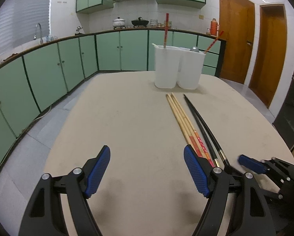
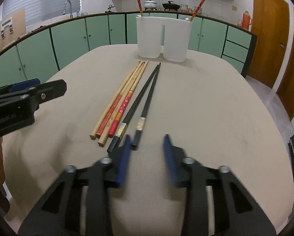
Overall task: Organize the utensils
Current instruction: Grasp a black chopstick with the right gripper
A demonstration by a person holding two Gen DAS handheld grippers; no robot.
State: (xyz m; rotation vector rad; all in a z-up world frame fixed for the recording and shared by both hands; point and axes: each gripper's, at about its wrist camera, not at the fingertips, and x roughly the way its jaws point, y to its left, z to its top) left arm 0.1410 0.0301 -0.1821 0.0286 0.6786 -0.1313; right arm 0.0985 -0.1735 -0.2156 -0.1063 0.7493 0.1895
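Several wooden chopsticks (image 2: 120,103) with red ends and two black chopsticks (image 2: 145,102) lie side by side on the beige table (image 2: 206,108). They also show in the left wrist view, the wooden ones (image 1: 183,119) beside the black ones (image 1: 203,123). A white two-compartment holder (image 2: 162,37) stands at the far edge, with one red-ended chopstick in each compartment; it shows in the left wrist view too (image 1: 178,66). My right gripper (image 2: 147,157) is open and empty, just behind the black chopsticks' near ends. My left gripper (image 1: 147,169) is open and empty, left of the chopsticks.
Green cabinets (image 1: 107,49) and a counter with pots (image 1: 119,22) and a sink tap (image 1: 39,31) run behind the table. Wooden doors (image 1: 235,39) stand at the right. The left gripper's body (image 2: 19,102) shows at the left of the right wrist view.
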